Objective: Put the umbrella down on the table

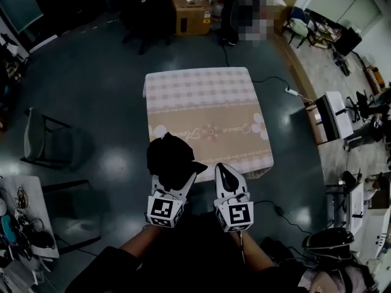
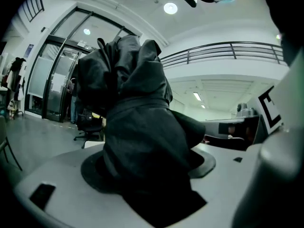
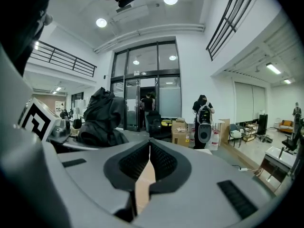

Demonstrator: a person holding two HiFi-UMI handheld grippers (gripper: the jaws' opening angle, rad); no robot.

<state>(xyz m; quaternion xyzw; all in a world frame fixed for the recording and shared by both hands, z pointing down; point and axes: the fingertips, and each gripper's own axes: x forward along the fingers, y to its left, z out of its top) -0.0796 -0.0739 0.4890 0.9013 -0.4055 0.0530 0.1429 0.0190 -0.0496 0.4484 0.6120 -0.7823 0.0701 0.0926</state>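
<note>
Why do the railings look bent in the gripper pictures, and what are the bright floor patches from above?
Left gripper view: the wide-angle lens bows the balcony railing, and the dark umbrella shows little detail. Right gripper view: same bowing, corners blacked out. Head view: glare patches on the glossy floor, likely reflections.

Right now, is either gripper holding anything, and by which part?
The left gripper is clamped on the black umbrella, gripping its bunched fabric; no handle shows. The right gripper is shut and empty.
</note>
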